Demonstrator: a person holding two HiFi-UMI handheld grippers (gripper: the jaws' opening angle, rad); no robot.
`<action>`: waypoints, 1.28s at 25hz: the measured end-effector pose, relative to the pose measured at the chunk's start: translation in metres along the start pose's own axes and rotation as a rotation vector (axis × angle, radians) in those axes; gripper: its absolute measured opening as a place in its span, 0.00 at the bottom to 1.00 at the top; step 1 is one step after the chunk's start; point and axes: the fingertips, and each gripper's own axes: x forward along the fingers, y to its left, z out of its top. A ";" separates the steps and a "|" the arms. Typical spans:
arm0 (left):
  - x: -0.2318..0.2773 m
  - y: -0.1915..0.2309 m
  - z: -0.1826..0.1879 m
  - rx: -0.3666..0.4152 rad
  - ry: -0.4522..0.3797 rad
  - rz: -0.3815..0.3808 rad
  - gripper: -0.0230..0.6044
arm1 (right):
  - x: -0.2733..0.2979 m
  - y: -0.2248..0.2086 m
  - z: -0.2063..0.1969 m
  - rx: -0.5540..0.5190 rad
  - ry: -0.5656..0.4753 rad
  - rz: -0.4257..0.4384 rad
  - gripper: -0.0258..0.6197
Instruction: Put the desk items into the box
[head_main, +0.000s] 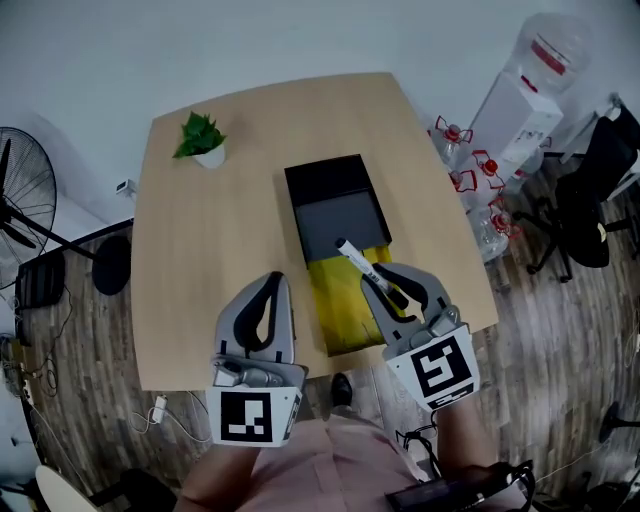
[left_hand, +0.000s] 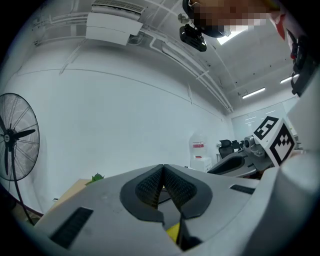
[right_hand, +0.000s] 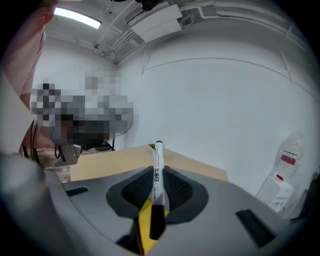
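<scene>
A white marker (head_main: 362, 262) with a black cap sticks out of my right gripper (head_main: 385, 277), which is shut on it above the near part of the box. In the right gripper view the marker (right_hand: 157, 172) stands up between the pads, tip pointing away. The box (head_main: 340, 235) lies on the wooden table (head_main: 230, 240); its far part is black and grey, its near part yellow (head_main: 345, 305). My left gripper (head_main: 272, 290) hovers left of the box, jaws closed together with nothing between them. In the left gripper view its pads (left_hand: 150, 187) meet.
A small potted plant (head_main: 203, 138) stands at the table's far left. A fan (head_main: 30, 215) is on the floor at left. A water dispenser (head_main: 520, 110), bottles (head_main: 470, 170) and an office chair (head_main: 590, 200) stand right of the table.
</scene>
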 end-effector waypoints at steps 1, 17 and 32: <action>0.001 -0.001 -0.003 0.010 0.005 -0.006 0.05 | 0.000 0.001 -0.006 0.010 0.011 0.003 0.15; 0.017 -0.003 -0.066 -0.054 0.186 -0.047 0.05 | 0.022 0.020 -0.101 0.103 0.175 0.064 0.15; 0.029 0.004 -0.129 -0.099 0.313 -0.088 0.05 | 0.063 0.058 -0.190 0.145 0.372 0.150 0.15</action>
